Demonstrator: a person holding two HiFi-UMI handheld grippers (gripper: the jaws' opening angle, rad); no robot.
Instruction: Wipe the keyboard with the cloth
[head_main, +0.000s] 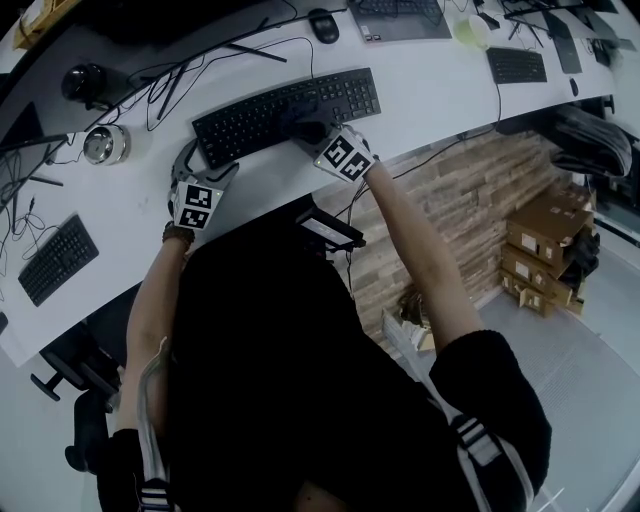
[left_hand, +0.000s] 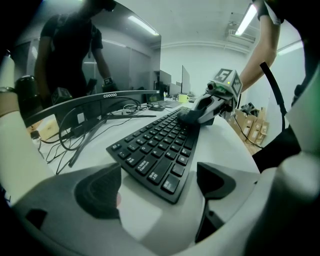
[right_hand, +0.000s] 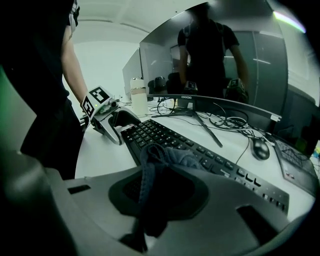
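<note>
Fingers (right_hand: 189, 194) of our right gripper (right_hand: 155, 200) were pressed together on the cloth (right_hand: 162, 162), pinching one bunched fold of it. The rest was heaped just ahead of the tips on the keyboard (right_hand: 210, 155). Our left gripper (left_hand: 157, 187) had its fingers (left_hand: 97, 192) spread wide. The keyboard's near corner lay between them, touched by neither pad as far as we could see.

That open straddle was our first worry. Nothing clamped the board, so we judged that a firm sideways stroke from the right fingers could skate it across the desk (left_hand: 220, 147). It might run toward the cables (right_hand: 227, 120) and the mouse (right_hand: 259, 148) beyond the right fingertips. The grip on the cloth was our second worry. Only a fold was held, so drag over the key edges could tug it out or snag its hem. Pressing hard would also push keys down.

We found the keyboard black, full-width and low, with white legends, lying flat. The cloth was dark, greyish-blue, soft and crumpled, with a stitched hem hanging down between the right fingers. It covered only a few keys near the board's middle, well away from the left fingers.
</note>
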